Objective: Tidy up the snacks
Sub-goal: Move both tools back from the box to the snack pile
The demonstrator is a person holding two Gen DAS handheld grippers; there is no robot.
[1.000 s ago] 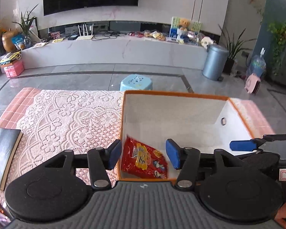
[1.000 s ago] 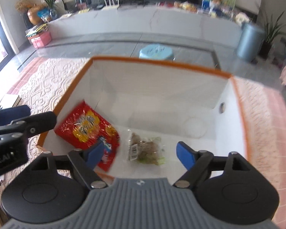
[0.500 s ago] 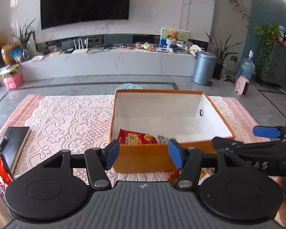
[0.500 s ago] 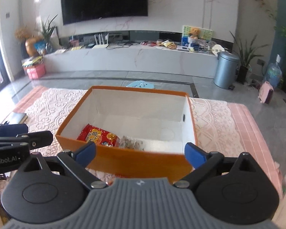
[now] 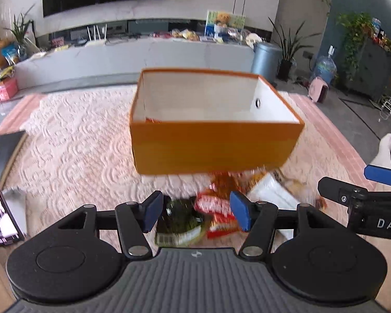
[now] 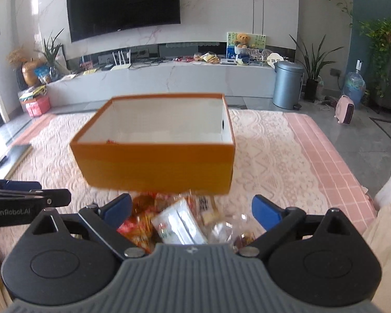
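Note:
An orange box (image 5: pixel 211 146) with a white inside stands on the lace cloth; it also shows in the right wrist view (image 6: pixel 156 167). A sliver of a red packet (image 5: pixel 151 120) shows inside by its left wall. A pile of snack packets (image 5: pixel 221 203) lies in front of the box. My left gripper (image 5: pixel 195 215) is open and empty above a green packet (image 5: pixel 178 221) and a red packet (image 5: pixel 216 208). My right gripper (image 6: pixel 191 208) is open and empty above a white packet (image 6: pixel 179 224) and red packets (image 6: pixel 140 221).
A black book (image 5: pixel 5 148) and a phone (image 5: pixel 0 216) lie at the table's left edge. The lace cloth (image 5: pixel 73 151) covers the table. A person's leg (image 6: pixel 388 190) is at the right. A TV bench and a bin (image 6: pixel 286 83) stand far behind.
Both grippers have pulled back from over the box and dropped lower. The snack pile in front of the box is now in view under them.

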